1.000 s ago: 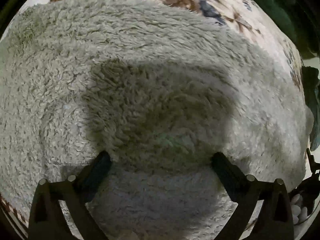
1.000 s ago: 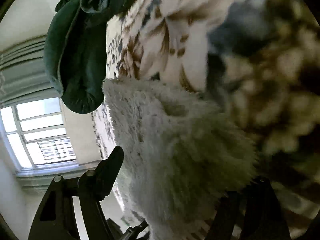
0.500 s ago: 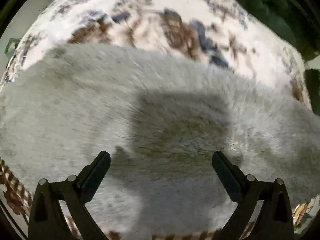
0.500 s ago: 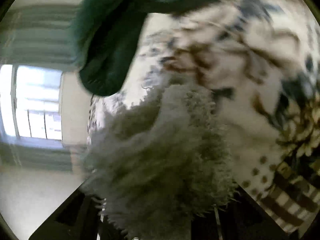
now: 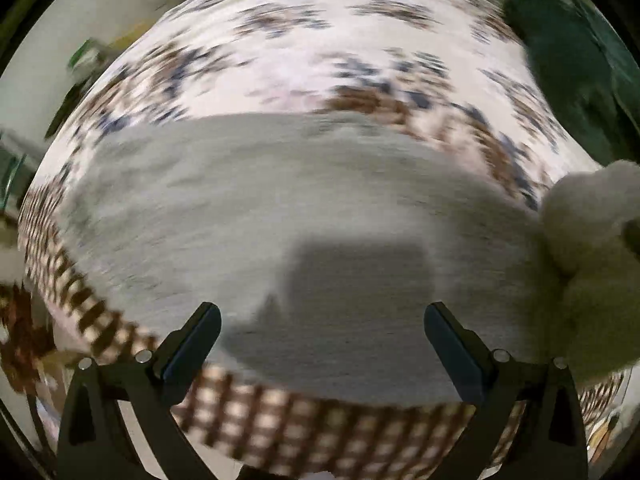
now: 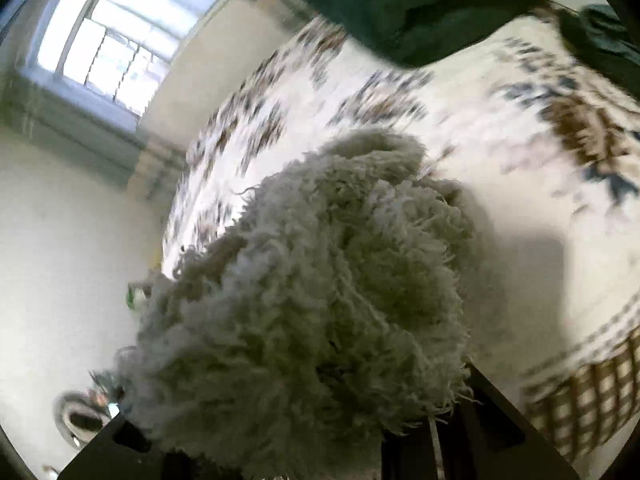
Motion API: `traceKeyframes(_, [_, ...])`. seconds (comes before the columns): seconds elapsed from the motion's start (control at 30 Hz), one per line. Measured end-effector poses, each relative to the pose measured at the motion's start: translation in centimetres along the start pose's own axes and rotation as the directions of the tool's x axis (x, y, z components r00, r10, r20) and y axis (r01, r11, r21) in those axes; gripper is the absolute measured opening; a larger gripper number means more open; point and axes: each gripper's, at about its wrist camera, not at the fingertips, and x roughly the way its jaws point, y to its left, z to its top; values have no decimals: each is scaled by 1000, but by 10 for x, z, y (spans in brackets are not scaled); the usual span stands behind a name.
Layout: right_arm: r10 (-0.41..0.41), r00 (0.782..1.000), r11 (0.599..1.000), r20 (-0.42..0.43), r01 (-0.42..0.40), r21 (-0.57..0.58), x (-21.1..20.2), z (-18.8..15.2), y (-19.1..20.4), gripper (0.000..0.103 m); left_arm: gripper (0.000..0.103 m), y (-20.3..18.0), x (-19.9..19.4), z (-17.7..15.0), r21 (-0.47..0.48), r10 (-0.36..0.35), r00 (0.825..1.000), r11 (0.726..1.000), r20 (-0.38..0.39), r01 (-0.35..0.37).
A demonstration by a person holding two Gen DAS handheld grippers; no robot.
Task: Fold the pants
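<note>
Bedspread (image 5: 320,60), floral with a checked border, fills my left view; the fleece pants (image 5: 280,208) lie flat across its centre, one end bunched at 3 o'clock. A dark green cloth (image 6: 420,8) sits at 12 o'clock in my right view. My left gripper (image 5: 322,332) hangs spread and empty; my right gripper (image 6: 304,432) pinches a lifted pants wad. Folding seems partway, final fold pending. No legible writing.
</note>
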Motion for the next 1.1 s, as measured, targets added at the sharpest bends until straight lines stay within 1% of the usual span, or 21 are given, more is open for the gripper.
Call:
traceKeyframes(0.1, [-69,995,993,-66,62,-103,58,-34,43,19,103,60,1,-6,-77,44,999,996,-7,-44])
traceKeyframes(0.17, [-135,986,977,-101,116,-178,92,-58,66,19,103,89,4,-11,-115,64,998,991,-23,-67])
traceKeyframes(0.23, [-234,962,942,-142,189,-277,133,-85,88,20,103,122,13,-18,-164,86,995,982,-51,-93])
traceKeyframes(0.27, [-289,941,918,-175,220,-331,149,-99,100,25,103,132,14,-22,-179,88,994,979,-60,-98])
traceKeyframes(0.33, [-390,876,862,-283,240,-446,185,-128,119,49,103,154,18,-29,-214,89,993,971,-82,-105])
traceKeyframes(0.37, [-402,855,848,-327,214,-484,193,-137,127,71,103,162,19,-32,-227,92,992,968,-89,-110])
traceKeyframes(0.4, [-392,849,840,-355,172,-515,196,-145,137,80,103,169,19,-35,-238,91,991,965,-94,-112])
traceKeyframes(0.43, [-367,855,839,-366,134,-528,192,-149,148,81,103,174,19,-38,-248,89,991,962,-99,-111])
traceKeyframes(0.5, [-240,873,878,-423,10,-478,172,-146,166,81,103,182,19,-41,-272,79,991,957,-105,-105])
traceKeyframes(0.57, [-157,900,909,-406,-29,-416,150,-131,169,83,103,188,17,-42,-292,68,992,952,-102,-95])
traceKeyframes(0.6, [-144,914,923,-380,-15,-385,140,-121,168,84,103,189,16,-43,-305,61,993,948,-99,-89])
traceKeyframes(0.63, [-182,916,936,-357,50,-350,135,-111,161,84,103,191,15,-43,-316,51,994,945,-97,-80])
traceKeyframes(0.73, [-245,891,963,-382,177,-203,148,-87,129,84,103,190,17,-40,-333,35,995,941,-96,-65])
traceKeyframes(0.77, [-288,875,955,-390,234,-181,158,-81,118,84,103,189,17,-39,-332,34,995,941,-95,-64])
traceKeyframes(0.8, [-325,849,945,-416,279,-169,172,-80,109,84,103,187,17,-38,-329,37,995,942,-92,-66])
traceKeyframes(0.87, [-373,812,928,-448,324,-186,191,-81,110,84,103,184,16,-36,-319,48,995,945,-83,-72])
traceKeyframes(0.93, [-433,779,901,-454,352,-255,209,-94,122,84,103,181,15,-35,-307,61,995,948,-78,-83])
traceKeyframes(0.97, [-495,744,865,-449,372,-336,221,-105,129,84,103,180,15,-35,-302,67,995,949,-78,-87])
traceKeyframes(1.0, [-533,723,838,-439,381,-390,230,-115,135,84,103,180,15,-35,-297,71,994,950,-79,-92])
traceKeyframes(1.07, [-645,655,743,-393,418,-523,246,-136,140,84,103,178,15,-36,-290,78,993,952,-84,-99])
traceKeyframes(1.1, [-678,634,709,-372,431,-559,252,-144,139,84,103,178,14,-36,-290,77,994,952,-84,-98])
